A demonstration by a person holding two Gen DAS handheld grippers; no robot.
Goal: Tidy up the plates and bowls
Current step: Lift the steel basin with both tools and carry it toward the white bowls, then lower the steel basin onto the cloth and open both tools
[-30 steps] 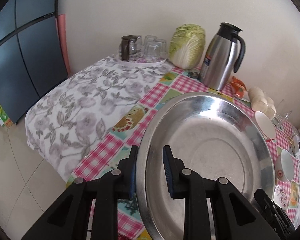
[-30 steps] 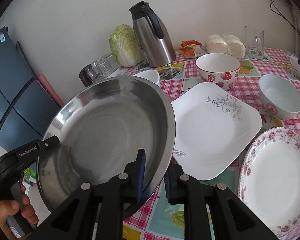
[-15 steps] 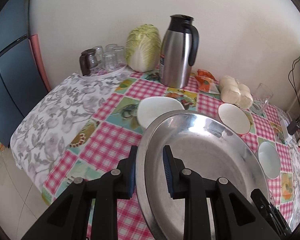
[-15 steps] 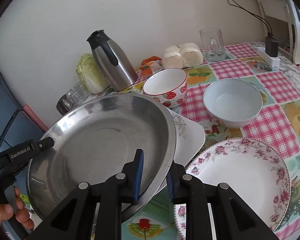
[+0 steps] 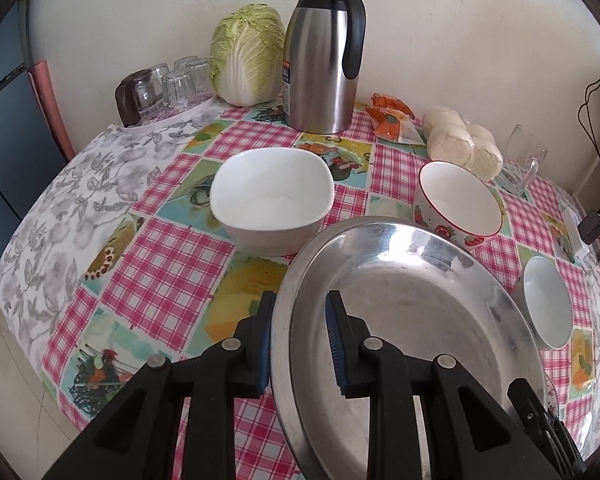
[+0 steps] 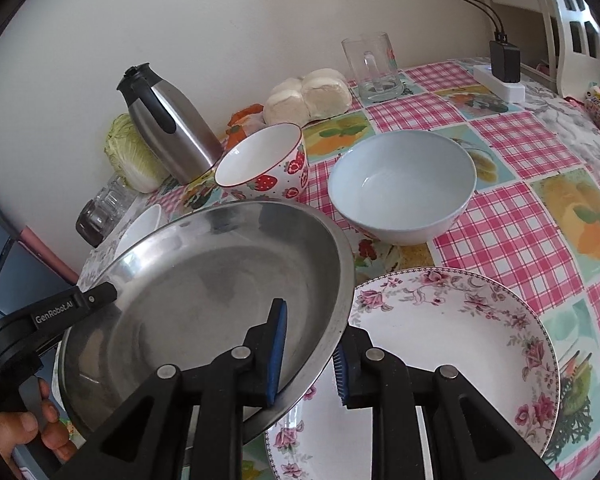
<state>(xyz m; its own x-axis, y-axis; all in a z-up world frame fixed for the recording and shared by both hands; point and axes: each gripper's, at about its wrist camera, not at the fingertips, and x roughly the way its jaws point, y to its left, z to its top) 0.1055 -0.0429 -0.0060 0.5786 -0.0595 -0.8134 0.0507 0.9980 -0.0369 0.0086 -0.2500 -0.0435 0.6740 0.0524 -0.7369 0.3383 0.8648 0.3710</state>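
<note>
A large steel plate [image 5: 412,312] is held above the table by both grippers. My left gripper [image 5: 300,344] is shut on its left rim. My right gripper [image 6: 308,354] is shut on the opposite rim of the steel plate [image 6: 204,292]. Part of the plate overhangs a floral plate [image 6: 452,352]. A square white bowl [image 5: 272,200], a strawberry bowl [image 5: 460,208] and a pale blue bowl [image 6: 404,184] stand on the checked tablecloth beyond it. The square white plate seen earlier is hidden.
A steel thermos jug [image 5: 324,52], a cabbage [image 5: 248,56], upturned glasses [image 5: 172,84], buns [image 5: 464,140] and a glass mug [image 6: 374,66] line the wall side. A power strip [image 6: 500,80] lies far right. The table's left edge drops to the floor.
Both grippers have carried the steel plate to the right across the table. It now hangs partly over the floral plate, and the square white plate has passed out of sight.
</note>
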